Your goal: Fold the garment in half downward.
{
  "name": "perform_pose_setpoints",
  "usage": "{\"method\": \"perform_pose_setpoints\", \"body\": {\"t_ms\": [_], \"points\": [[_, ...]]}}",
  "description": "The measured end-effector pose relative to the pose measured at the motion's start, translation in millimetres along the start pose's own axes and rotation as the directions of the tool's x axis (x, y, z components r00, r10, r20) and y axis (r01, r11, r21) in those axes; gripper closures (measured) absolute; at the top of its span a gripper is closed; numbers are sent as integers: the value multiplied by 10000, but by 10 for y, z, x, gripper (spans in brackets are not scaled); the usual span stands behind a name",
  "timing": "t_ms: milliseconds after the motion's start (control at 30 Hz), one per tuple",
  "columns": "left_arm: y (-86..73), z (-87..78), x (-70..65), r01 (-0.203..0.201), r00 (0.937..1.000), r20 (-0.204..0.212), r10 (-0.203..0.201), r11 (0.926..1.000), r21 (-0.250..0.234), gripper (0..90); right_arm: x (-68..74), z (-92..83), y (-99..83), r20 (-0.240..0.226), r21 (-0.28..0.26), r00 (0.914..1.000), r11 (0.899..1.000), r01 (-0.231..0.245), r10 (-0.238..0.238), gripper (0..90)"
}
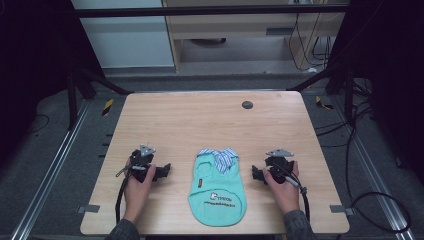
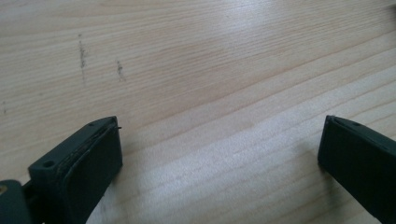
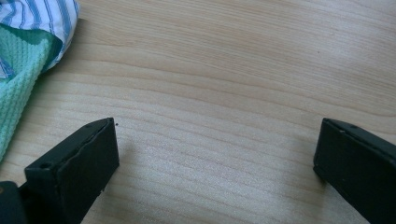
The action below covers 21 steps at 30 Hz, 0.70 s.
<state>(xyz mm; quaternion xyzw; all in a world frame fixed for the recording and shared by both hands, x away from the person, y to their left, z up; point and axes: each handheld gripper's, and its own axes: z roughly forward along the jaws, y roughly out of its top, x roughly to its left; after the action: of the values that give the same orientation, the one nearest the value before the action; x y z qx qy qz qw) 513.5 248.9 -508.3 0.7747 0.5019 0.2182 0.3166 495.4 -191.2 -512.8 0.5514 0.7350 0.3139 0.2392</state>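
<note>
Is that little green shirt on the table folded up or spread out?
Spread out. The green shirt lies flat on the table, its whole outline showing, striped collar at the far end, printed hem toward the person.

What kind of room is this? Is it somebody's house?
Probably not a house; it looks like a lab or workshop. A person holds a gripper in each hand at a wooden table, with loose cables on the carpeted floor.

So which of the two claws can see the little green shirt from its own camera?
The right claw: the green shirt with its striped collar shows at its view's edge.
</note>
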Motion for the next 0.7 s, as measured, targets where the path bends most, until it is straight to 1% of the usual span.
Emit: {"method": "perform_pose_setpoints", "body": {"t_ms": [100,167,200,300,333,367,433,500,533,567,600,633,667,700], "points": [[-7,-8,-14,61,10000,-78,-61,10000,12,0,1,-1,0,-16,2,10000,10000,-9,9,2],[-17,-17,-23,96,9999,-98,-96,10000,-3,0,10,-6,-4,-106,4,9999,10000,-33,33,3],[-23,-24,-29,75,9999,-80,-74,10000,16,0,6,-8,-8,-112,6,9999,10000,84,-84,3],[-37,-40,-40,-45,10000,36,45,10000,26,0,17,-20,-16,-138,4,9999,10000,46,-46,6],[-47,-46,-48,-118,9999,126,119,9999,-9,0,32,-28,-22,-80,18,10000,10000,53,-52,9],[-43,-71,-55,-298,9990,336,293,9995,125,0,36,-33,-23,-152,30,9998,9999,127,-126,19],[-3,-98,-72,-324,9977,600,316,9994,125,48,54,-50,-5,-442,123,9983,9992,393,-387,70],[59,-118,-98,-439,9940,1009,422,9989,150,42,74,-66,31,-621,211,9957,9973,696,-682,111],[97,-121,-108,-551,9925,1106,528,9983,179,45,90,-77,56,-735,311,9939,9959,851,-827,130],[137,-115,-118,-673,9912,1158,648,9976,170,46,101,-78,82,-802,400,9907,9927,1138,-1103,152],[180,-107,-123,-858,9889,1233,826,9961,213,46,113,-84,117,-959,522,9887,9914,1203,-1149,166],[180,-107,-123,-858,9889,1233,826,9961,213,46,113,-84,117,-959,522,9887,9914,1203,-1149,166],[271,-81,-130,-905,9852,1483,857,9956,261,52,115,-88,202,-1243,526,9828,9881,1443,-1369,231],[320,-72,-135,-882,9837,1602,821,9956,311,56,116,-88,247,-1327,543,9804,9865,1542,-1459,249]]}}
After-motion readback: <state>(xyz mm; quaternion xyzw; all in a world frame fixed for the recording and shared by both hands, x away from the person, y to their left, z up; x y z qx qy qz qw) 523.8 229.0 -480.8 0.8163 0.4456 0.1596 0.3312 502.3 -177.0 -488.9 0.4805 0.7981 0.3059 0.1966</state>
